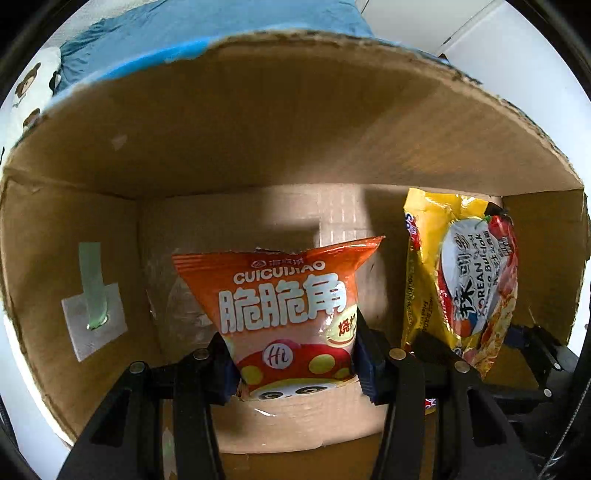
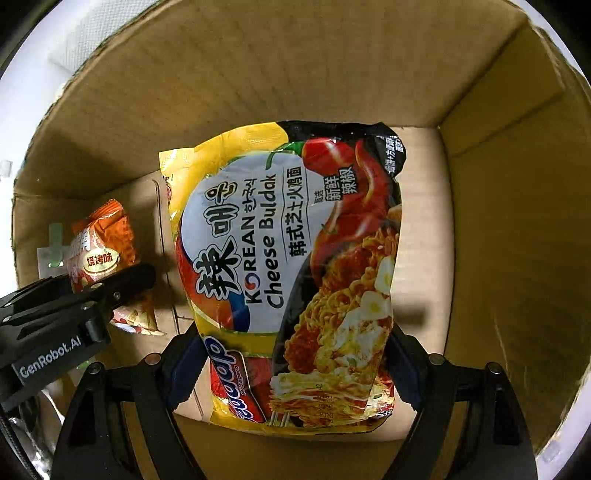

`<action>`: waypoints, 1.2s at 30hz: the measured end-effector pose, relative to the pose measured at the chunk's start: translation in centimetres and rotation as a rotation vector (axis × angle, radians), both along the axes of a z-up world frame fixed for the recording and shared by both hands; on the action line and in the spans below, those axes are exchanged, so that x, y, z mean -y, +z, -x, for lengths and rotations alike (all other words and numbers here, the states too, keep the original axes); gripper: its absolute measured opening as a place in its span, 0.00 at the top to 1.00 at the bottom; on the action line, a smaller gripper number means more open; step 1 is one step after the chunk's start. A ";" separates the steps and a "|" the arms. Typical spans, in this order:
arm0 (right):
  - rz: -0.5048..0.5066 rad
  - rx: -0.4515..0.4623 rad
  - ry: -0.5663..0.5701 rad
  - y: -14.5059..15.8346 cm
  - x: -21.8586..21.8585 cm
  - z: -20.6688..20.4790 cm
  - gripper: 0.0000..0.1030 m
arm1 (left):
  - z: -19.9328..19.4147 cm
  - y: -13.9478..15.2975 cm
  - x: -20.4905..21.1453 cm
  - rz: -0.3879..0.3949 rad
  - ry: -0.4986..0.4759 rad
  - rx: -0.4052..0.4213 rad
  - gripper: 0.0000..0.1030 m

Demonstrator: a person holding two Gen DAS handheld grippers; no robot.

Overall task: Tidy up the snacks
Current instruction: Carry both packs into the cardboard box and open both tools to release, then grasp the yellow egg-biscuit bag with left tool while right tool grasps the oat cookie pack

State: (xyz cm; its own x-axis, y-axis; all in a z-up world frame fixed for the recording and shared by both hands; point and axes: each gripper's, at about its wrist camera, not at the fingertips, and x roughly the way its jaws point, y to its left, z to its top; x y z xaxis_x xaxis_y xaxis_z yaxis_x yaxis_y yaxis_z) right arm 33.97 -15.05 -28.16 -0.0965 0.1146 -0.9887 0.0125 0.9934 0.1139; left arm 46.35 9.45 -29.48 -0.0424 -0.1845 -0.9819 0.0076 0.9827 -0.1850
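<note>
An open cardboard box (image 1: 258, 147) fills both views, its inner wall also in the right wrist view (image 2: 258, 74). My left gripper (image 1: 295, 369) is shut on an orange Cuicuijiao snack bag (image 1: 288, 299), held upright inside the box. My right gripper (image 2: 295, 373) is shut on a yellow Korean Cheese Buldak noodle packet (image 2: 295, 258), held inside the box to the right of the orange bag. The noodle packet also shows in the left wrist view (image 1: 465, 280), and the orange bag in the right wrist view (image 2: 107, 254), with the left gripper (image 2: 110, 291) on it.
A white label with green tape (image 1: 94, 314) is stuck on the box's left wall. Blue bedding (image 1: 184, 26) and a bear-print pillow (image 1: 26, 92) lie behind the box. A white surface (image 2: 33, 88) surrounds the box.
</note>
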 end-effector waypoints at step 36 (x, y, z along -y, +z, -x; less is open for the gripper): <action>-0.006 0.468 0.083 22.2 -3.0 14.3 0.05 | 16.6 17.5 -1.0 -0.114 0.096 0.520 0.06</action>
